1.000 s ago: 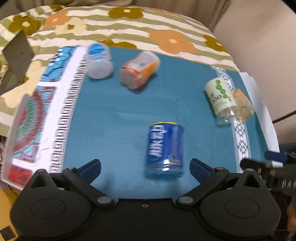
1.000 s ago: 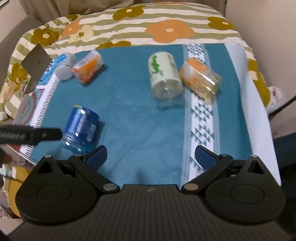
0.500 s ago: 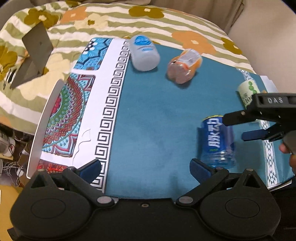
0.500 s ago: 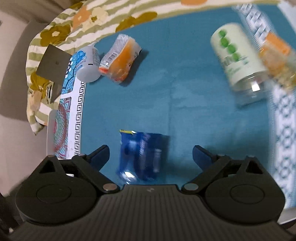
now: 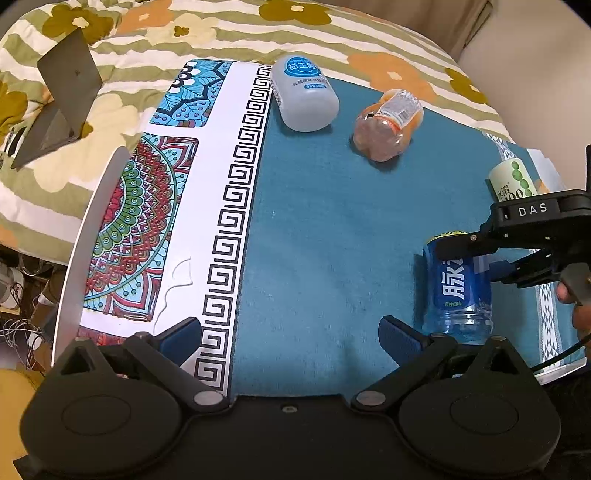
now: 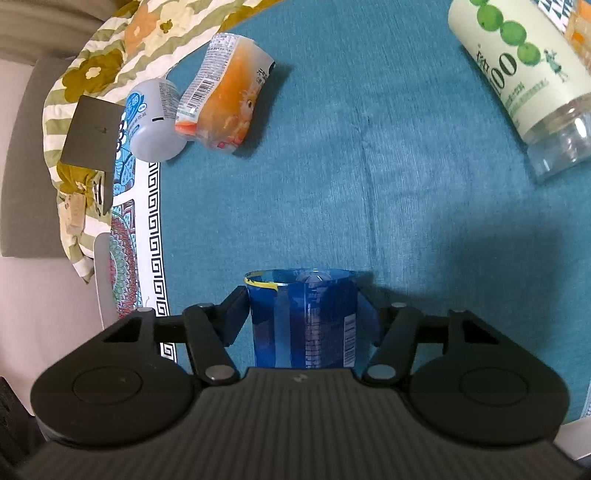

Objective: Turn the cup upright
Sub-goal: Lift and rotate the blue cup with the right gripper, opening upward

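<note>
A blue cut-bottle cup [image 5: 458, 288] lies on its side on the teal cloth [image 5: 325, 229], at the right of the left wrist view. My right gripper [image 6: 303, 319] comes down over it from above with a finger against each side; the cup [image 6: 303, 321] fills the gap between the fingers. The same gripper shows in the left wrist view [image 5: 491, 254] on the cup. My left gripper [image 5: 290, 338] is open and empty, low over the cloth to the left of the cup.
Other cups lie on their sides: a grey-white one [image 5: 304, 96], an orange one [image 5: 388, 125], a green-dotted one [image 6: 524, 74] with an orange-patterned clear one behind it. A patterned white mat [image 5: 207, 206] borders the cloth on the left. A floral bedspread [image 5: 221, 33] lies behind.
My right gripper has dropped down over the blue cup and its fingers have closed in onto the cup's sides. My left gripper has barely moved in the last half second.
</note>
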Motion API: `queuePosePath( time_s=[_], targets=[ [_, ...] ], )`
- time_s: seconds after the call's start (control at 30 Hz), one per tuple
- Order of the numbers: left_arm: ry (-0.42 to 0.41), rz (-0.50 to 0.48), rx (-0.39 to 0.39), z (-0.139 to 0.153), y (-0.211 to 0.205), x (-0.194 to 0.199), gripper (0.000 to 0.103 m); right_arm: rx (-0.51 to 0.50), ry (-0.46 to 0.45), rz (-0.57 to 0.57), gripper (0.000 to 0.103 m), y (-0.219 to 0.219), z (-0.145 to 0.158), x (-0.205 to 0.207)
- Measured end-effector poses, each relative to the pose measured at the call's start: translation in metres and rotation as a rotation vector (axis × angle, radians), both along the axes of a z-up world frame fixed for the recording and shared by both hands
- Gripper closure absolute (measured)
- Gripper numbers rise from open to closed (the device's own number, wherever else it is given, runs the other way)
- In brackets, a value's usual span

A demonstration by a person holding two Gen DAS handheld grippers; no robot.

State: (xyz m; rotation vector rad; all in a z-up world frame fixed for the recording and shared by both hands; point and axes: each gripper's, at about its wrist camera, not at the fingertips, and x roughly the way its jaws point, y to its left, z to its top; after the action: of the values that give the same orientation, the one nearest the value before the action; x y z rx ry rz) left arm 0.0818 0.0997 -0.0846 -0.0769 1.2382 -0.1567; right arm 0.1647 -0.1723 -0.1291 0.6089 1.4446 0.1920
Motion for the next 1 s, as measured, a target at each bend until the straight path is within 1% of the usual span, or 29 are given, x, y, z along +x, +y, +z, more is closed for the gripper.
queuePosePath(
  time_s=[0.17, 0.23, 0.27, 0.3, 0.37, 0.47, 0.5, 0.57, 0.67, 0.73, 0.87, 0.93, 1.0],
  targets=[
    [0.006, 0.001, -0.002, -0.001, 0.0, 0.001, 0.0, 0.005, -0.009, 0.003, 0.028, -0.002, 0.002, -0.001],
    [0.003, 0.003, -0.001, 0.001, 0.002, 0.001, 0.0, 0.001, -0.04, 0.002, 0.028, -0.002, 0.009, -0.003],
    [0.001, 0.005, -0.001, 0.001, 0.002, 0.001, 0.0, -0.003, -0.071, -0.004, 0.028, -0.003, 0.015, -0.005],
    [-0.001, 0.007, -0.002, 0.002, 0.003, 0.0, 0.0, -0.013, -0.113, -0.009, 0.028, -0.003, 0.022, -0.007],
    [-0.001, 0.016, -0.005, 0.002, 0.005, -0.001, 0.0, -0.064, -0.233, -0.01, 0.028, -0.001, 0.038, -0.014],
    [0.005, 0.026, 0.001, 0.0, 0.008, -0.001, 0.0, -0.179, -0.473, -0.014, 0.028, 0.01, 0.051, -0.033],
    [0.007, 0.028, 0.007, -0.001, 0.009, -0.002, 0.0, -0.209, -0.549, -0.019, 0.028, 0.015, 0.051, -0.041],
    [0.012, 0.025, 0.018, -0.004, 0.01, -0.003, 0.0, -0.242, -0.673, -0.035, 0.028, 0.023, 0.047, -0.056],
    [0.02, 0.013, 0.035, -0.009, 0.01, -0.003, 0.0, -0.339, -0.815, -0.031, 0.028, 0.04, 0.037, -0.072],
    [0.02, 0.0, 0.046, -0.012, 0.009, -0.004, 0.0, -0.378, -0.869, -0.03, 0.028, 0.047, 0.028, -0.083],
    [0.021, -0.014, 0.055, -0.016, 0.006, -0.005, 0.0, -0.418, -0.95, -0.027, 0.028, 0.052, 0.017, -0.097],
    [0.023, -0.019, 0.054, -0.016, 0.005, -0.006, 0.0, -0.435, -0.964, -0.018, 0.028, 0.055, 0.014, -0.101],
    [0.024, -0.025, 0.054, -0.016, 0.003, -0.007, 0.0, -0.436, -0.958, -0.015, 0.028, 0.056, 0.014, -0.103]
  ],
)
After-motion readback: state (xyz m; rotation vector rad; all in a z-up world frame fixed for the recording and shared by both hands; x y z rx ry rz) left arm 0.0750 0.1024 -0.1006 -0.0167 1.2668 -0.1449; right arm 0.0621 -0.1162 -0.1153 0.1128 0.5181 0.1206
